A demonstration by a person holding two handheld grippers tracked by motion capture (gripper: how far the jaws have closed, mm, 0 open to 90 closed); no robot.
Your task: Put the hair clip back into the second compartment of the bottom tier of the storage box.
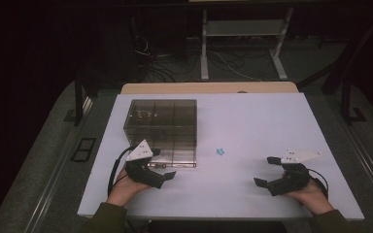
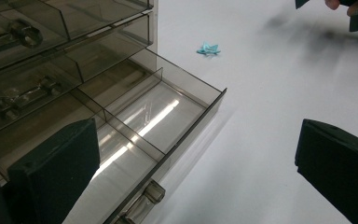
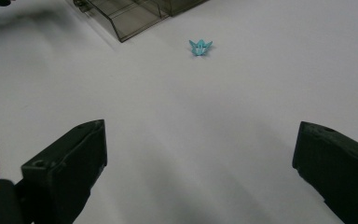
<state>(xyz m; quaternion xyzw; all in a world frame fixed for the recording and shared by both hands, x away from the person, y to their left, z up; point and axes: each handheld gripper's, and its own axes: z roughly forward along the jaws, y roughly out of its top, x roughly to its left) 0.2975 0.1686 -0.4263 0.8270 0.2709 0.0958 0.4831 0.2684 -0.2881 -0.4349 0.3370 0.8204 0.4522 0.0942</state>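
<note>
A small blue paper star (image 1: pixel 220 152) lies on the white tabletop (image 1: pixel 252 121), a little right of centre in the high view, between the two grippers and apart from both. In the right gripper view the star (image 3: pixel 200 47) sits in the upper middle of the frame with its points spread outward and upward; it has no clear long axis, and its folds are too small to make out. In the left gripper view it (image 2: pixel 208 49) is at the top centre, just beyond the drawer's far corner.

The smoky clear drawer box (image 1: pixel 161 127) stands left of centre in the high view. Its bottom drawer (image 2: pixel 158 112) is pulled out toward the lower edge of that view, its long side running across the box front, its compartments bare. The drawers above hold metal parts, blurred through the tinted plastic.

The left gripper (image 1: pixel 161 175) hovers at the lower left beside the open drawer, jaws spread wide with nothing between them. The right gripper (image 1: pixel 267 171), at the lower right, also has its jaws wide apart and holds nothing; it points toward the star. The forearms are cut off by the bottom edge. The background beyond the tabletop is dark and hard to read.
</note>
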